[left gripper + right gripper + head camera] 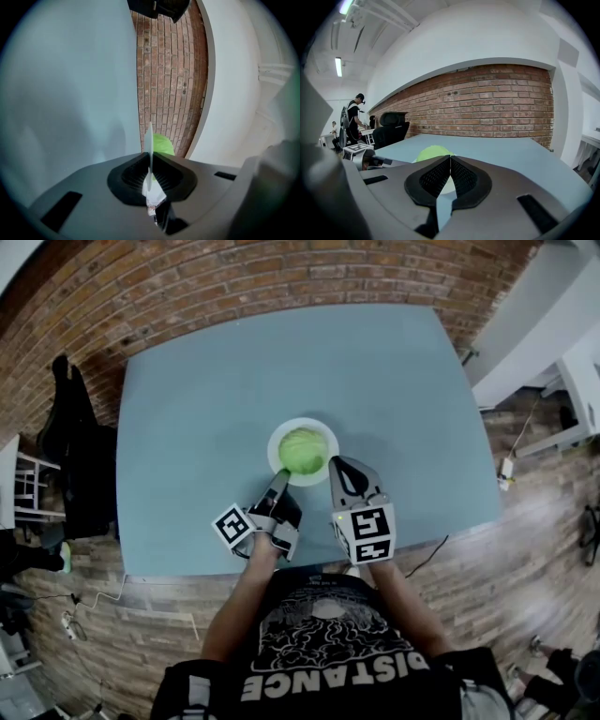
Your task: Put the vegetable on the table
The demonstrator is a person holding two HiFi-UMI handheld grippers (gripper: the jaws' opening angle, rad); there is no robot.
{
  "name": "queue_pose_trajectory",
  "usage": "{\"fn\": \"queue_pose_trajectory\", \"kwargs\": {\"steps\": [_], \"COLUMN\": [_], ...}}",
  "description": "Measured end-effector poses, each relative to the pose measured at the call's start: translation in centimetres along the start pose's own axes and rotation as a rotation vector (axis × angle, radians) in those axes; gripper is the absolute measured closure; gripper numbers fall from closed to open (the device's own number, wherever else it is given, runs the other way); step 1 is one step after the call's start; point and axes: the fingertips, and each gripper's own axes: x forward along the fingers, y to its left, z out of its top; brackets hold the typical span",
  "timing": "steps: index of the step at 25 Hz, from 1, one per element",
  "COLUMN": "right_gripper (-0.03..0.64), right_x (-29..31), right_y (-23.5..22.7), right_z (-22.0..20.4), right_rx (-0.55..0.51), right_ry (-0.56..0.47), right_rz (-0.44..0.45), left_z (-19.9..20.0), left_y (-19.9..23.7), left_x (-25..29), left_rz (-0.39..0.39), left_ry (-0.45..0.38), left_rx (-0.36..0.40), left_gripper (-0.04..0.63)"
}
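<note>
The left gripper (281,477) pinches the near-left rim of the single white plate (323,430). The right gripper (336,465), its jaws pressed together on nothing, sits just beside the plate's right edge. One green cabbage (303,451) lies on the plate, which rests on the blue table (394,371).

The vegetable (303,450) is a round, pale green leafy head, whole and resembling a small cabbage. It sits in the middle of a white plate (274,444) resting on the blue-grey table (187,409), toward the table's near edge.
</note>
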Motion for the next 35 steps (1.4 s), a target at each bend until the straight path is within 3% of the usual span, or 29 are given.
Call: {"fn": "queue_pose_trajectory", "kwargs": {"steps": [11, 29, 35], "right_gripper": [0.607, 0.607, 0.607], "right_x": [0.8, 1.1, 1.1], "right_y": [0.5, 0.3, 0.3], "right_z": [-1.1, -2.1, -2.2], "right_rx": [0.005, 0.016, 0.013], "right_ry": [0.034, 0.058, 0.059], "right_rz": [0.010, 0.025, 0.030], "left_z": [-0.1, 0.3, 0.8], "left_y": [3.6, 6.2, 6.8], "left_x": [-0.5, -0.8, -0.8], "left_rz": [0.126, 0.215, 0.269], "left_ry": [0.025, 0.010, -0.007], "left_rx": [0.018, -0.026, 0.016], "left_gripper": [0.567, 0.561, 0.561]}}
